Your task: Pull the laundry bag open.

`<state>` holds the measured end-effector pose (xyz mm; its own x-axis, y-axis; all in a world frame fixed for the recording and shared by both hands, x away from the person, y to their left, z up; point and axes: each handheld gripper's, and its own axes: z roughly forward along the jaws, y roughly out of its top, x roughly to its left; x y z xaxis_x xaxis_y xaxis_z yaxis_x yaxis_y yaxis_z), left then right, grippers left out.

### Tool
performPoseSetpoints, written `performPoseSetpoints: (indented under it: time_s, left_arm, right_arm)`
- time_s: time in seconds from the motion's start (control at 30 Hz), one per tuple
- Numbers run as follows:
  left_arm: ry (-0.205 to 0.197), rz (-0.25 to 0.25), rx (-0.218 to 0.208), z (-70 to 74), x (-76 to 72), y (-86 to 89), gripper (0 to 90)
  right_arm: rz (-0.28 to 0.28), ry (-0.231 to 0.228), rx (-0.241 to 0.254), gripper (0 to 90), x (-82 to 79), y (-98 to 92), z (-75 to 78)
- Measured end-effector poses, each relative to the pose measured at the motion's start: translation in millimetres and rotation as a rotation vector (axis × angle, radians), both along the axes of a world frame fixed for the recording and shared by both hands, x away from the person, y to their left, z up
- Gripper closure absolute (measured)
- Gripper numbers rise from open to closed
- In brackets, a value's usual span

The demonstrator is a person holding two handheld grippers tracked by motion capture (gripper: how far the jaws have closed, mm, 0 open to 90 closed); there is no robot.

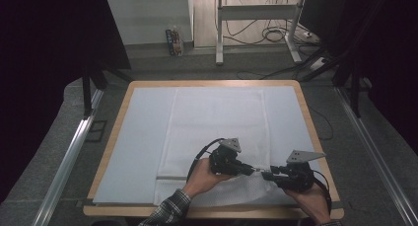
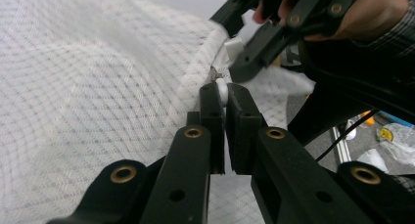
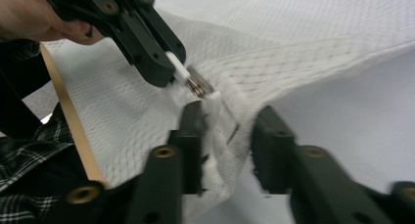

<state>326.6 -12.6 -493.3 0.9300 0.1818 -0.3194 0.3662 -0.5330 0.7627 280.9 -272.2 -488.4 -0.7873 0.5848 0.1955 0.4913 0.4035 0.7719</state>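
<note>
Mesh cloth (image 1: 217, 122), white, laid on worktop (image 1: 315, 132); near corner lifted. Zipper pull (image 3: 198, 84) clamped by left tool (image 1: 253, 170), partly hidden. Right tool (image 3: 222, 136) narrowly parted around bunched edge; contact blurred.

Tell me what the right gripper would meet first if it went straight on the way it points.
Likely the left gripper: the right gripper points at it tip to tip, with the white mesh bag and its metal zipper pull bunched between them. Depth is uncertain.

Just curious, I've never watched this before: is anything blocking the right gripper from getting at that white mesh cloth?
Nothing visible. The white mesh cloth already lies bunched between the open right gripper; the left gripper pinches its zipper tab beside it.
</note>
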Motion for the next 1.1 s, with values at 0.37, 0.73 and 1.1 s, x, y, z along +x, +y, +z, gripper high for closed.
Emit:
performPoseSetpoints:
  time_s: [0.37,0.73,1.1]
  left_arm:
    - [-0.001,0.012,0.047,-4.0,-1.5,-5.6,86.0]
    - [0.002,0.024,0.075,-6.2,-1.7,-13.1,83.9]
    - [0.014,0.048,0.082,-7.7,-1.1,-14.2,87.3]
  right_arm:
    - [0.002,-0.037,-0.02,84.8,-4.8,3.7,4.6]
    - [0.001,-0.037,-0.037,84.7,-5.4,4.5,3.8]
    - [0.007,-0.039,-0.046,84.8,-6.3,5.4,3.9]
